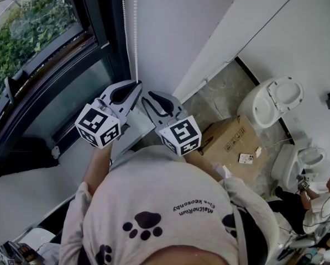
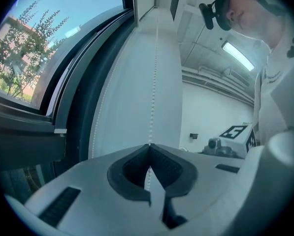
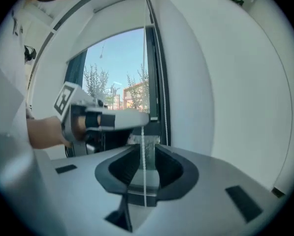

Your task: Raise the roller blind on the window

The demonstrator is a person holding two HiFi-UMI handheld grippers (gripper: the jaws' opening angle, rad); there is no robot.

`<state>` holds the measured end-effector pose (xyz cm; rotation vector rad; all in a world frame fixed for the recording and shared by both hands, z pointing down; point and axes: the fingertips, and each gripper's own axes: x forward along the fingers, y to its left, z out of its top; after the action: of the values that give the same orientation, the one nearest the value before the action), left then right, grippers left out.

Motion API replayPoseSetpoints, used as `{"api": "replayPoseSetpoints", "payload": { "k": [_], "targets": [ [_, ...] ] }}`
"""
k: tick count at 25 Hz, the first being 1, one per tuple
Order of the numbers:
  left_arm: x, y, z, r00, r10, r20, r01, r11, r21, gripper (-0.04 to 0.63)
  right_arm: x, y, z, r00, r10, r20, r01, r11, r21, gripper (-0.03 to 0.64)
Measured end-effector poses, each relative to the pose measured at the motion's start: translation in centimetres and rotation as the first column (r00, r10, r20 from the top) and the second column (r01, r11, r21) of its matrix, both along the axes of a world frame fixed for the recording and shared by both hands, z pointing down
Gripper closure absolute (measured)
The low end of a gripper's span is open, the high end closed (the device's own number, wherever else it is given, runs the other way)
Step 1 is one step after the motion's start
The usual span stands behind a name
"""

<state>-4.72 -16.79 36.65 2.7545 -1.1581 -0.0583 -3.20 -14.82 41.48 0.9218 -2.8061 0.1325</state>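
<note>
Left gripper [image 2: 149, 146]: fingers pinched shut on the bead chain [image 2: 154, 82]. Right gripper [image 3: 146, 151]: fingers spread, the chain hanging untouched between them, beside the window [image 1: 37, 48]. I judged it best to clamp squarely, then pull straight down.

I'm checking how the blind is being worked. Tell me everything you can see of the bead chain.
The bead chain is a thin string of small white beads, plastic by the look, hanging in two straight strands against the white wall beside the dark window frame. The left gripper is shut on one strand; below it the same strand passes between the open jaws of the right gripper.
</note>
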Motion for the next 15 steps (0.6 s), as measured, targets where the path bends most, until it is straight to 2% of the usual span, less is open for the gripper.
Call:
{"api": "replayPoseSetpoints", "payload": {
  "k": [4, 15],
  "targets": [
    [0.1, -0.1, 0.0, 1.000, 0.000, -0.005, 0.000, 1.000, 0.005, 0.586, 0.7, 0.0, -5.6, 0.998, 0.007, 0.066, -0.012, 0.998, 0.065, 0.528],
    [0.2, 0.0, 0.0, 1.000, -0.001, -0.005, 0.001, 1.000, 0.009, 0.586, -1.3, -0.9, -15.2, 0.989, -0.069, 0.130, 0.046, 0.984, 0.171, 0.528]
  ]
}}
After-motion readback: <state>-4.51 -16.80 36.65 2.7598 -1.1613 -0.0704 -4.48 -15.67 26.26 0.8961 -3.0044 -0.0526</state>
